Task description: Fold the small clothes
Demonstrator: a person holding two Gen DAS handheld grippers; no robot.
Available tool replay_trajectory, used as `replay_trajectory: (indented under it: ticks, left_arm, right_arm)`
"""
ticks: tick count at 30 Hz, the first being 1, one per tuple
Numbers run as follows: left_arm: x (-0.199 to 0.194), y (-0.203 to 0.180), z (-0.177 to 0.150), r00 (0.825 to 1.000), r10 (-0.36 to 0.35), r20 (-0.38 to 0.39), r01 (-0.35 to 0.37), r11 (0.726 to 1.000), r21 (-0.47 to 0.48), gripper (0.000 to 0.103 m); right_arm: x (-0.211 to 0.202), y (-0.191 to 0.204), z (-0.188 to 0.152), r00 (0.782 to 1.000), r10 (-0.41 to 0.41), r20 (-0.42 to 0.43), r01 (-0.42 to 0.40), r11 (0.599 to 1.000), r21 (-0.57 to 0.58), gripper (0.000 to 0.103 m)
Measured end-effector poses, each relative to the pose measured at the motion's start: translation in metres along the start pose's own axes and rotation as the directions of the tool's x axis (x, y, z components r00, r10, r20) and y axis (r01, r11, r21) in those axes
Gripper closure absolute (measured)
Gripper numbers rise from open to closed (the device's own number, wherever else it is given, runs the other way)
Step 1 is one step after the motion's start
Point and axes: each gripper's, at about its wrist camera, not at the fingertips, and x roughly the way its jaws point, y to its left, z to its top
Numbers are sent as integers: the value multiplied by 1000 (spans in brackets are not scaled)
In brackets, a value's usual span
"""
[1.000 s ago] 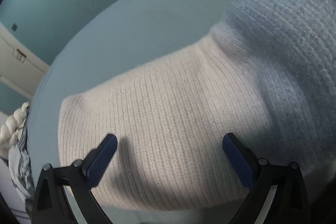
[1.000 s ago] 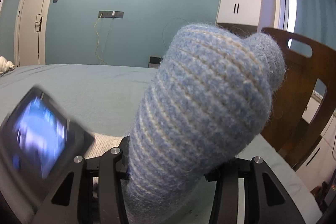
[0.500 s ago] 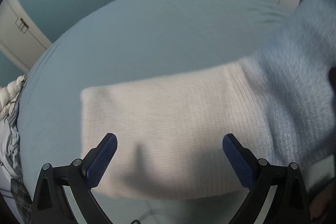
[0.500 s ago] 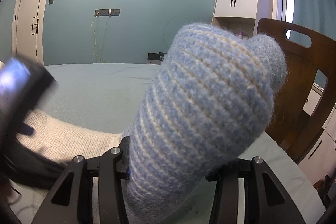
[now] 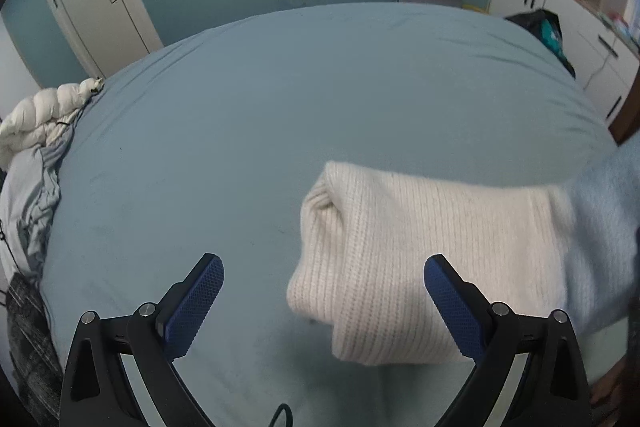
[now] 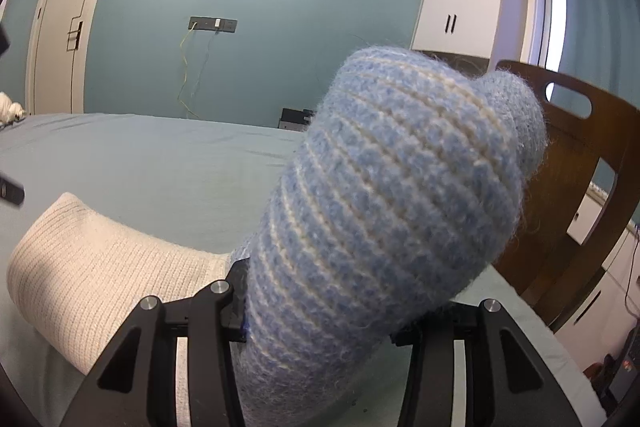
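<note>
A knit sock lies across the blue bed sheet (image 5: 280, 107). Its cream ribbed cuff (image 5: 420, 247) rests on the sheet, and its blue striped foot (image 6: 400, 195) rises up out of my right gripper (image 6: 320, 315), which is shut on it; the pads are hidden by the wool. In the right wrist view the cream cuff (image 6: 100, 267) trails off to the left. My left gripper (image 5: 323, 267) hovers open above the sheet. The cuff's folded end lies below and between its blue fingers (image 5: 196, 303), apart from them. The sock's blue part (image 5: 600, 219) blurs at the right edge.
A white puffy garment (image 5: 40, 115) and crumpled grey-blue cloth (image 5: 28, 207) lie at the bed's left edge. A brown wooden chair back (image 6: 568, 207) stands right of the bed. White cabinets (image 5: 560, 15) and a door (image 6: 60, 27) line the teal walls.
My left gripper has pulled back, risen and rolled, so the cuff looks smaller and sits further right. It has left the right wrist view. The right gripper still holds the sock.
</note>
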Motion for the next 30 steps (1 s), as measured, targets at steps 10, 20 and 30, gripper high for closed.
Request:
replay_trajectory:
  ticks: [10, 20, 30]
  left_arm:
    - [-38, 39, 3, 990, 75, 116, -73, 997, -22, 1]
    - [-60, 104, 10, 946, 249, 209, -187, 942, -280, 1]
    - [-51, 76, 13, 965, 16, 263, 26, 987, -157, 1]
  right_arm:
    - [-18, 48, 22, 998, -33, 57, 44, 979, -199, 63]
    - [-34, 181, 4, 975, 36, 219, 128, 717, -685, 61]
    - [-17, 245, -138, 915, 159, 370, 341, 185, -922, 59]
